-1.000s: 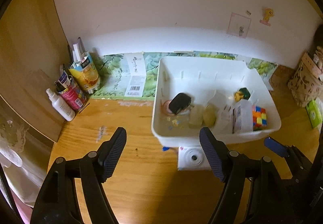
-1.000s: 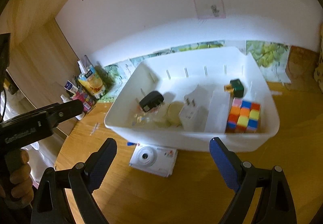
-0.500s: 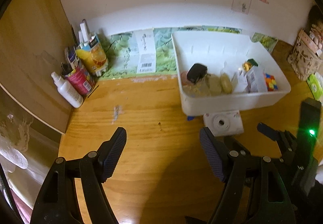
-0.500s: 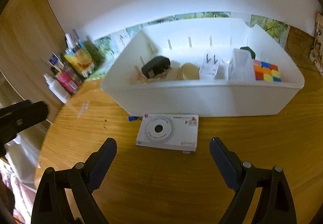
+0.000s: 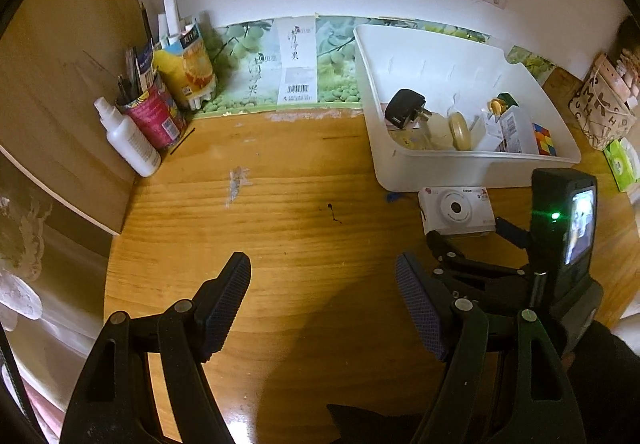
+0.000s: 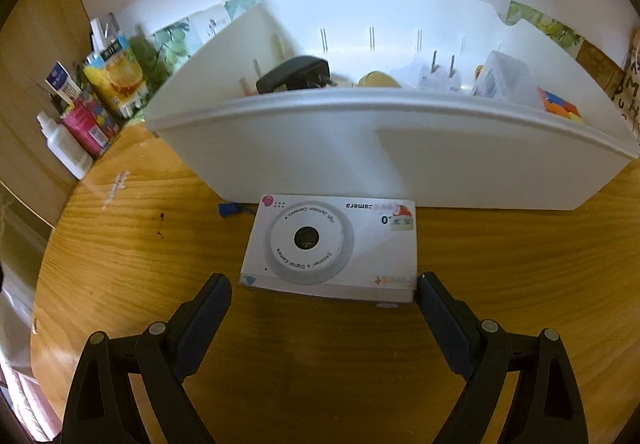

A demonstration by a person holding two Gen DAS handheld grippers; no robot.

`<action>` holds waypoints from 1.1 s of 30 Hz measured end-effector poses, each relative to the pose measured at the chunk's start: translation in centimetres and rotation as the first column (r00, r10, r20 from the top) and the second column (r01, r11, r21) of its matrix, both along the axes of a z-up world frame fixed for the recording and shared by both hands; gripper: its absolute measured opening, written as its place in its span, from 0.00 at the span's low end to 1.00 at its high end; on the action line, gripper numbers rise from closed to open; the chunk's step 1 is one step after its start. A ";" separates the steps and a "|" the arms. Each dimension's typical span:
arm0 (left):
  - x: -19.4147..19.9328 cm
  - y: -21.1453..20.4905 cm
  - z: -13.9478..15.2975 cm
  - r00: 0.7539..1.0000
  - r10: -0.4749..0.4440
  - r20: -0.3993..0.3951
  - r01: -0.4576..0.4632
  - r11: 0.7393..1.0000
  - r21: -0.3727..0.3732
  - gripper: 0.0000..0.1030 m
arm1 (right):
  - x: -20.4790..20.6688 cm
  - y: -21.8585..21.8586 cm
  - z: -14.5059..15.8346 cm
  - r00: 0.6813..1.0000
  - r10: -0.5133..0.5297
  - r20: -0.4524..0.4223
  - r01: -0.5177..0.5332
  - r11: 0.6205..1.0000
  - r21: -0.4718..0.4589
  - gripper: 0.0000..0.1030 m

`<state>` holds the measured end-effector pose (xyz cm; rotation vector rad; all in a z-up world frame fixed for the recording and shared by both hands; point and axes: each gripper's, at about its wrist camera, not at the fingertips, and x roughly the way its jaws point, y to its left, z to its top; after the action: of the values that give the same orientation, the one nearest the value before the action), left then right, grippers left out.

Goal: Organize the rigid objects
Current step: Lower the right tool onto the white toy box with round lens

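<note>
Across the room's corner runs a wooden table [image 5: 288, 228] with a honey-coloured grain, butted against a white wall. On it, toward the wall, stands a large white plastic bin [image 6: 360, 160], holding a black plug adapter [image 5: 406, 106], a round cream-coloured puck [image 5: 458, 130], a white charger with two prongs [image 6: 438, 78] and a multicoloured puzzle cube [image 5: 545, 138].

Just in front of the bin's near wall, on the bare wood, lies a small white box printed with a toy camera lens [image 6: 332, 246], flat and face up.

Both tools are black, two-fingered, with blue ribbed pads. The right gripper [image 6: 324, 298] sits low over the table with its jaws spread wide, the box's near edge just between the tips, pads not pressing it; whether they touch it I cannot tell. The left gripper [image 5: 322, 292] hangs over empty wood to the left of the box, jaws apart and holding nothing.

Off in the corner stand a white spray bottle [image 5: 128, 138], a pink tin of pens [image 5: 154, 114] and a yellow carton [image 5: 188, 70].
</note>
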<state>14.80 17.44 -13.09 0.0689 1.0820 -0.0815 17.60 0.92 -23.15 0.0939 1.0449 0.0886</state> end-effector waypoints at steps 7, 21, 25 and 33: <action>0.9 -0.5 -0.1 1.000 -0.026 -0.015 0.026 1.000 0.002 0.76 | 0.6 0.3 -0.9 1.000 -0.004 -0.008 0.004 0.999 -0.032 0.95; 0.6 -2.1 -0.5 0.996 -0.079 -0.048 0.080 0.997 0.004 0.76 | 0.9 1.0 -1.6 0.998 0.035 0.060 -0.028 0.992 -0.119 0.97; 0.2 -1.9 -0.5 0.997 -0.065 -0.051 0.066 0.998 0.004 0.76 | 0.6 1.0 -1.6 0.997 0.037 0.073 -0.028 0.992 -0.120 0.96; -0.8 -1.4 0.1 0.999 -0.038 -0.036 0.037 0.999 -0.009 0.76 | 0.7 1.0 -1.4 0.997 0.035 0.068 -0.027 0.994 -0.105 0.91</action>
<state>13.99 16.05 -13.00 0.0803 1.1169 -0.1217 18.32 1.90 -24.52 -0.0196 0.9792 0.0652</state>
